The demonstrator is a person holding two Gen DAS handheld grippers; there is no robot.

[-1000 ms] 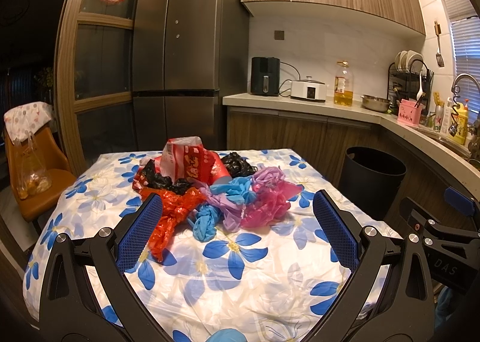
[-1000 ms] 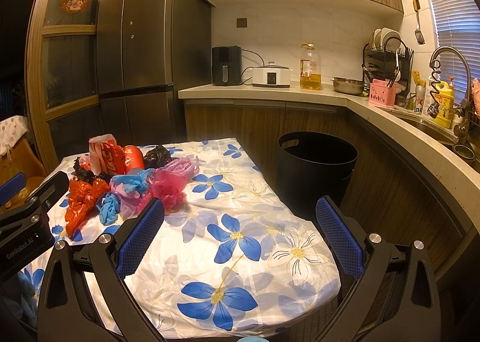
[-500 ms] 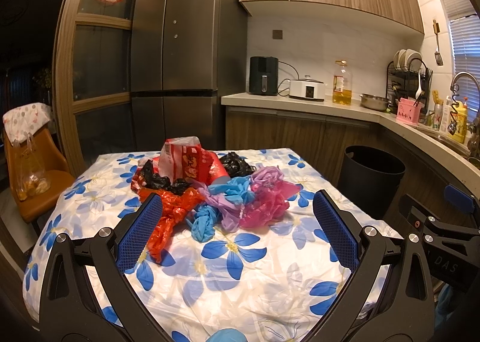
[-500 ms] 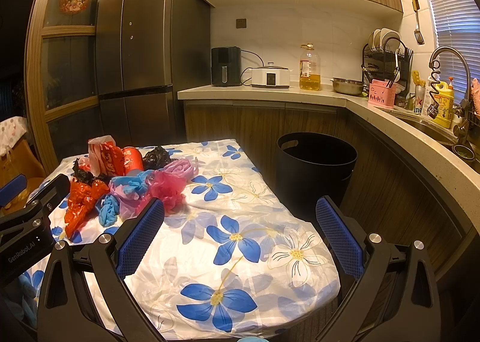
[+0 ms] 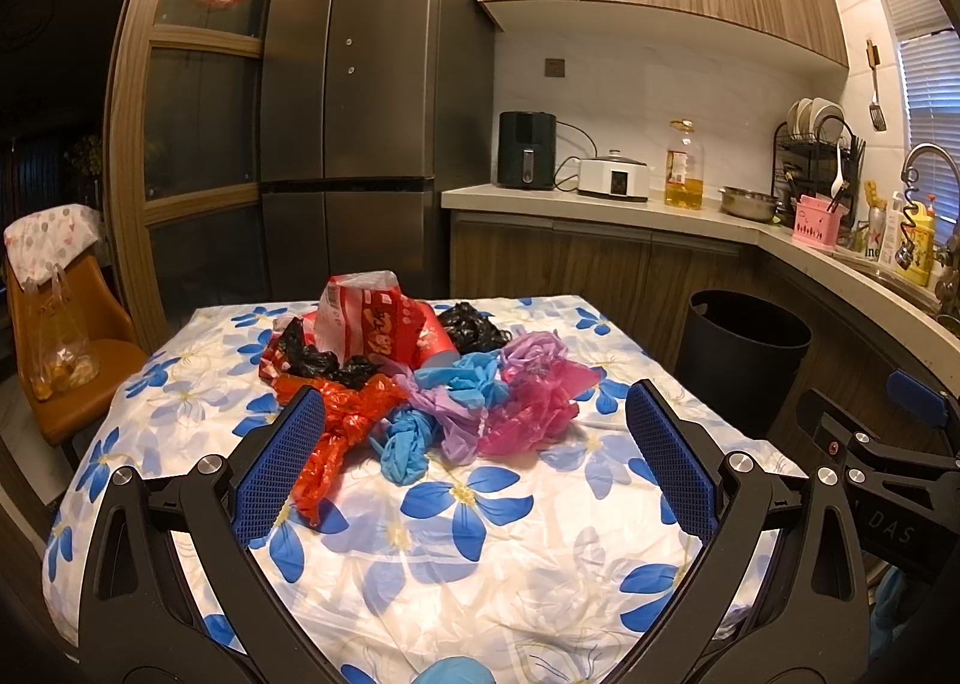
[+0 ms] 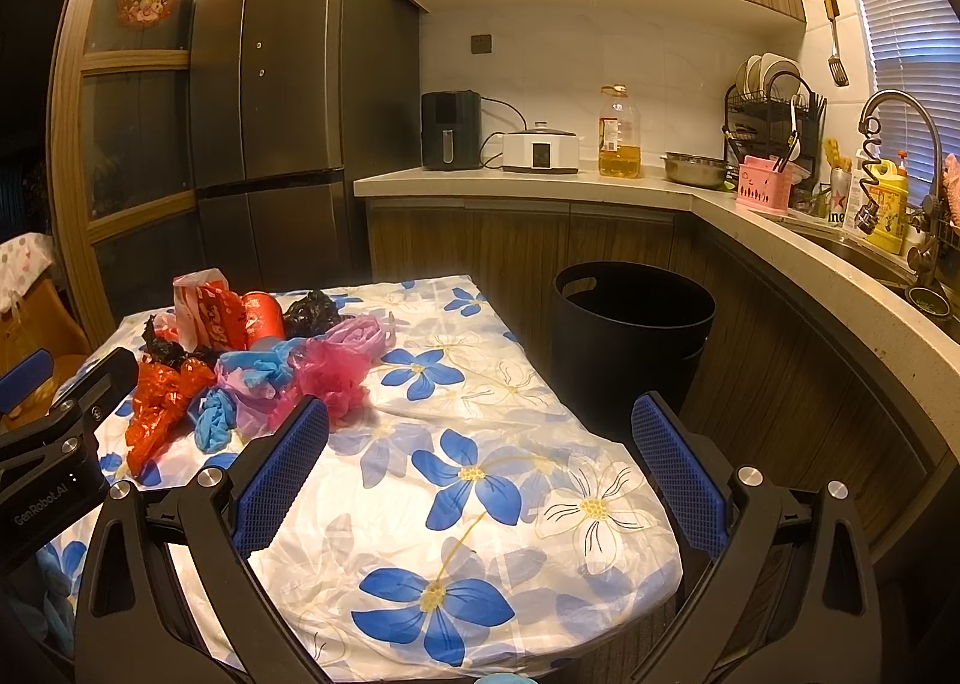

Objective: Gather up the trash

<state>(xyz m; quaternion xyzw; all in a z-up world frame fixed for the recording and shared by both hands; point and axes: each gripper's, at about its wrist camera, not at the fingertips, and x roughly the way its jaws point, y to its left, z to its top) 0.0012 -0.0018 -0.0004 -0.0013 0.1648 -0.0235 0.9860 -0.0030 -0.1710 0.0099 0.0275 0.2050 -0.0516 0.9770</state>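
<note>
A heap of crumpled plastic bags (image 5: pixel 420 378) lies on the flowered tablecloth (image 5: pixel 468 552): red, black, blue, purple and pink ones, with a red-and-white bag on top. The heap also shows in the right wrist view (image 6: pixel 252 360) at the left. A black trash bin (image 5: pixel 744 354) stands on the floor right of the table; it also shows in the right wrist view (image 6: pixel 630 336). My left gripper (image 5: pixel 474 444) is open and empty, short of the heap. My right gripper (image 6: pixel 480 456) is open and empty over the table's near right part.
A kitchen counter (image 6: pixel 600 186) with an air fryer, cooker, oil bottle and dish rack runs behind and to the right. A tall fridge (image 5: pixel 372 144) stands behind the table. An orange chair (image 5: pixel 54 360) with a bag stands at the left.
The view of both grippers has shifted very slightly; the heap and bin have not moved. Both grippers stay open.
</note>
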